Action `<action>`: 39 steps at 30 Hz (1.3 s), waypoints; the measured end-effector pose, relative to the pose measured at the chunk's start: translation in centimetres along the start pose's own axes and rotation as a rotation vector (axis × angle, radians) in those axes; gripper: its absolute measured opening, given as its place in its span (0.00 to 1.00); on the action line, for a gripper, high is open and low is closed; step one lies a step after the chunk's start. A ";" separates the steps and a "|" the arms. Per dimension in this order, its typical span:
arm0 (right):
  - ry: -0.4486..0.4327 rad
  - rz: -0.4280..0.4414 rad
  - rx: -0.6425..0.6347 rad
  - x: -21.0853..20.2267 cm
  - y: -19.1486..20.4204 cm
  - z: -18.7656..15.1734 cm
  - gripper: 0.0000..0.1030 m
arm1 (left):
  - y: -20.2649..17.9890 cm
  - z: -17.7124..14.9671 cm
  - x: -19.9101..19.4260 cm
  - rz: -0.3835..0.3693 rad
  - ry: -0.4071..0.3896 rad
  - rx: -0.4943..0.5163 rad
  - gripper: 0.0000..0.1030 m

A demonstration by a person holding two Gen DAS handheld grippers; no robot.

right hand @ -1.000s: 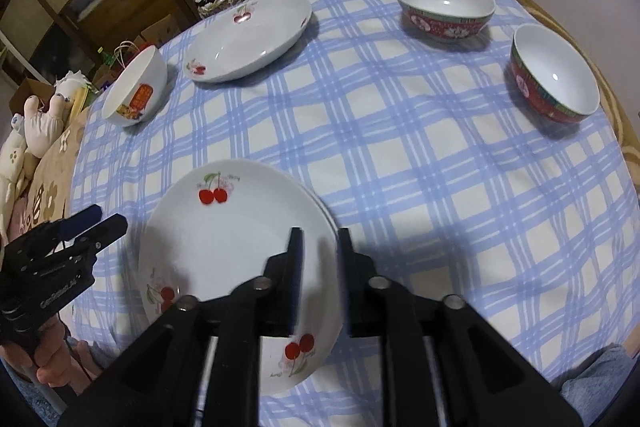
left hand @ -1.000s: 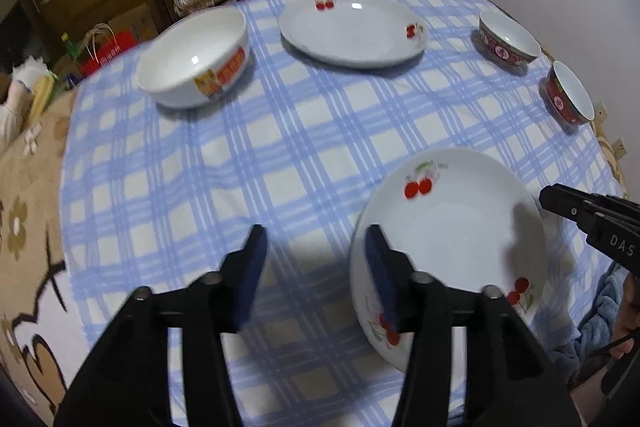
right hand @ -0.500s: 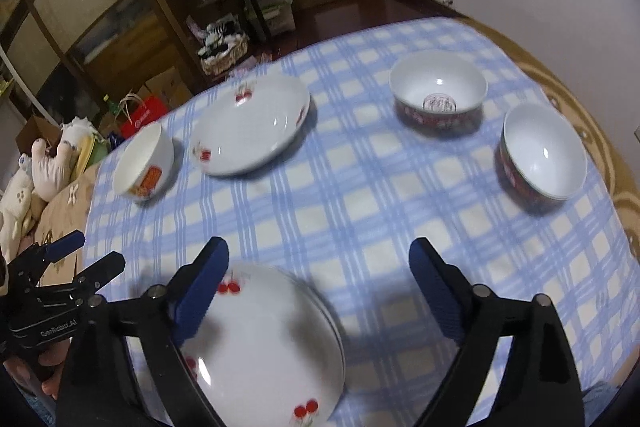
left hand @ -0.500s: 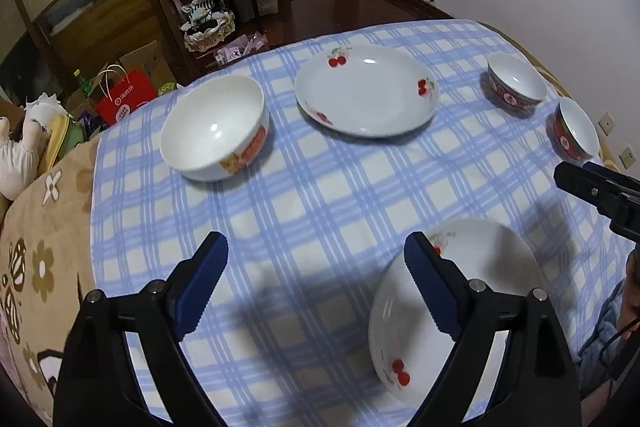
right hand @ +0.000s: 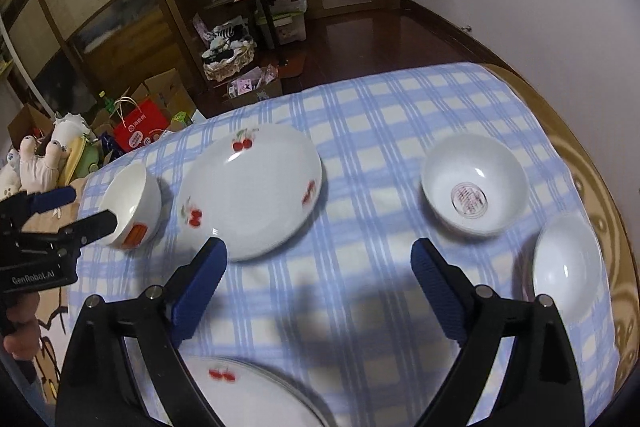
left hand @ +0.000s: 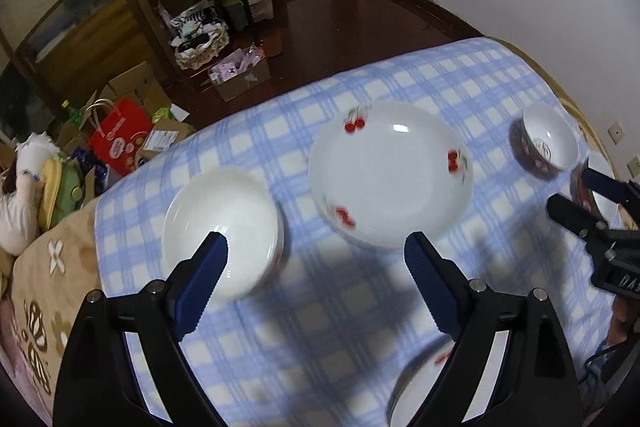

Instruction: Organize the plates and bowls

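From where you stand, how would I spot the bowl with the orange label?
Find the blue checked tablecloth. At its far left edge, left of the lone cherry plate, stands a plain white bowl. Only it has an orange label outside; the two bowls on the right have red patterned sides.

We are seeing blue-and-cream checked tablecloth (right hand: 360, 115), white round plate with red cherries (right hand: 252, 191), white bowl with orange label (right hand: 132, 207).
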State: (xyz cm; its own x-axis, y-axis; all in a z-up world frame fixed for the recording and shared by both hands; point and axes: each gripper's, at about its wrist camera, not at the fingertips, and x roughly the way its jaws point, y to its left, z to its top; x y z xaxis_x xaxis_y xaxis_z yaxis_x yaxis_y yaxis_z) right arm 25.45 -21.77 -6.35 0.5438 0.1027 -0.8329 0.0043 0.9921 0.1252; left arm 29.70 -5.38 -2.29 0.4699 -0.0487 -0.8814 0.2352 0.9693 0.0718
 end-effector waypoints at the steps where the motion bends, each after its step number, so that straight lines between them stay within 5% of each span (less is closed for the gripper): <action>1: 0.002 -0.002 -0.003 0.4 0.1 0.5 0.94 | 0.0 0.8 0.5 0.005 -0.003 0.004 0.86; 17: 0.093 -0.003 0.019 9.6 1.0 5.2 0.93 | 1.2 6.7 10.9 0.007 0.096 -0.023 0.80; 20: 0.136 -0.009 0.017 11.1 0.8 5.3 0.79 | 1.4 6.8 12.2 -0.055 0.129 -0.071 0.66; 22: 0.162 -0.012 0.029 12.0 0.5 5.3 0.71 | 1.3 6.8 12.7 -0.049 0.127 -0.071 0.60; 24: 0.155 0.004 0.069 12.5 -0.1 5.1 0.53 | 1.2 6.8 13.2 -0.040 0.133 -0.071 0.48; 30: 0.223 0.072 0.121 14.3 -0.9 4.3 0.28 | 1.3 6.7 15.2 -0.044 0.178 -0.073 0.34; 33: 0.251 0.066 0.099 14.8 -0.5 3.9 0.16 | 1.5 6.6 16.1 -0.032 0.198 -0.084 0.19; 39: 0.263 0.084 0.084 15.1 -0.4 3.5 0.12 | 2.3 6.2 16.2 -0.072 0.183 -0.175 0.10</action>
State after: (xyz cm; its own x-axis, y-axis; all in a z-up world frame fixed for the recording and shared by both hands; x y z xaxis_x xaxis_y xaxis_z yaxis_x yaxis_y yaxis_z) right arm 36.62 -20.85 -17.08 0.3093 0.2103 -0.9274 0.0438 0.9711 0.2348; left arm 43.10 -5.38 -13.51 0.2920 -0.0901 -0.9522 0.1046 0.9926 -0.0619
